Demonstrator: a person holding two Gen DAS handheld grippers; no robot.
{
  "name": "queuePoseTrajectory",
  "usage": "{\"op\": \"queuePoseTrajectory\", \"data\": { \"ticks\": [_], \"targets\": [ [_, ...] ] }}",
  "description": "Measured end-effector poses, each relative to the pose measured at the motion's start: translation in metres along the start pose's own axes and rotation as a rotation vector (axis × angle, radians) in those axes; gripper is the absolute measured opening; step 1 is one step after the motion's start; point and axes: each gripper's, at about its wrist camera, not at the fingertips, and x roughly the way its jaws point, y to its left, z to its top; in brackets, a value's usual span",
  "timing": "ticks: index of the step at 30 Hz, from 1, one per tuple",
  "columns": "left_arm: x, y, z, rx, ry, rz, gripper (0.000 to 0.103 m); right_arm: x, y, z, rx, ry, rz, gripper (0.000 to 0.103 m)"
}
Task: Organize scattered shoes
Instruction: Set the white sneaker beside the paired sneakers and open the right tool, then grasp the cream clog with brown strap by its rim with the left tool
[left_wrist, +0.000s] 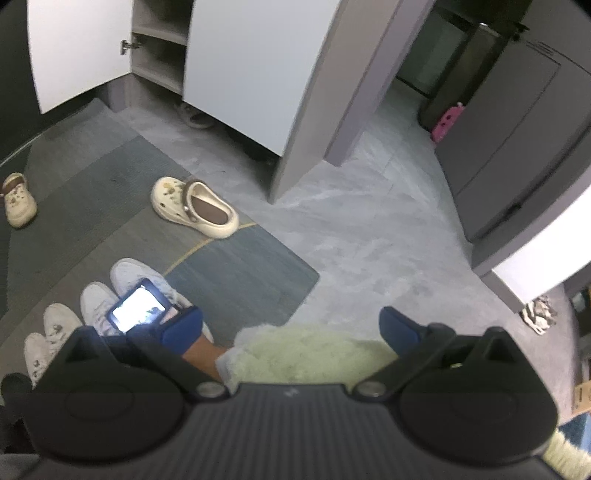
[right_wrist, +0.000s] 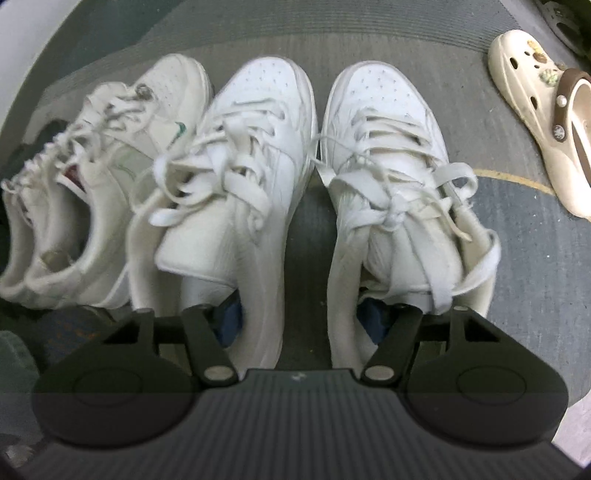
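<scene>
White sneaker pair (right_wrist: 258, 177) on mat, side by side, long axes 6–12 o'clock, heels at right gripper (right_wrist: 299, 317) | spread, one finger inside each collar | left gripper (left_wrist: 291, 325) spread, empty, farther | cream clog (left_wrist: 194, 206) at 11 o'clock.

A narrow strip of mat (right_wrist: 299, 236) lies open between the two white sneakers (right_wrist: 236, 192). Bare floor (left_wrist: 369, 229) stretches toward the cabinet (left_wrist: 236, 66).

The right tool (right_wrist: 298, 321) hides both sneakers' (right_wrist: 258, 192) heels; the frame edge crops the clog (right_wrist: 546, 136).
</scene>
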Motion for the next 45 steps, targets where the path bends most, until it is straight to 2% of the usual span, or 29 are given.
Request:
{"op": "queuePoseTrajectory", "data": {
  "ticks": [3,4,5,6,12,17,20,24,29,31,35,37,40,43,45],
  "targets": [
    [0.001,0.014,0.009,-0.038,0.005,0.019,0.103,0.004,0.007,0.001,-0.007,-0.006,-0.037,0.059],
    [-0.001,0.016,0.01,-0.039,0.0,0.012,0.103,0.003,0.007,0.002,0.008,-0.009,-0.039,0.05],
    [-0.003,0.015,0.011,-0.031,-0.009,0.003,0.103,0.0,0.007,0.002,0.024,-0.016,-0.041,0.036],
    [-0.005,0.015,0.012,-0.023,-0.019,-0.006,0.103,-0.003,0.007,0.003,0.036,-0.027,-0.038,0.034],
    [-0.014,0.011,0.015,0.014,-0.051,-0.042,0.103,-0.014,0.011,0.011,0.06,-0.055,0.051,0.033],
    [-0.017,0.004,0.016,0.032,-0.052,-0.052,0.103,-0.009,0.013,0.015,0.05,-0.027,0.083,0.034],
    [-0.021,0.005,0.02,0.021,-0.067,-0.05,0.103,-0.008,0.008,0.013,0.094,-0.01,0.101,0.036],
    [-0.029,0.025,0.029,-0.041,-0.12,0.014,0.103,-0.027,0.014,0.01,0.092,-0.031,0.069,0.036],
    [-0.037,0.054,0.042,-0.116,-0.185,0.11,0.103,-0.073,0.001,-0.004,0.15,-0.13,0.102,0.036],
    [-0.036,0.068,0.047,-0.124,-0.188,0.159,0.103,-0.092,-0.005,-0.011,0.149,-0.166,0.094,0.036],
    [-0.03,0.087,0.055,-0.125,-0.181,0.212,0.103,-0.123,-0.033,-0.034,0.185,-0.206,0.048,0.035],
    [-0.026,0.093,0.061,-0.09,-0.198,0.242,0.103,-0.137,-0.055,-0.053,0.219,-0.222,-0.001,0.035],
    [-0.011,0.102,0.075,-0.007,-0.26,0.326,0.103,-0.149,-0.09,-0.078,0.307,-0.231,-0.054,0.035],
    [0.022,0.116,0.091,0.027,-0.223,0.38,0.102,-0.159,-0.117,-0.098,0.373,-0.238,-0.064,0.036],
    [0.049,0.124,0.099,0.087,-0.21,0.39,0.102,-0.171,-0.129,-0.12,0.395,-0.307,-0.028,0.036]
  ]
}}
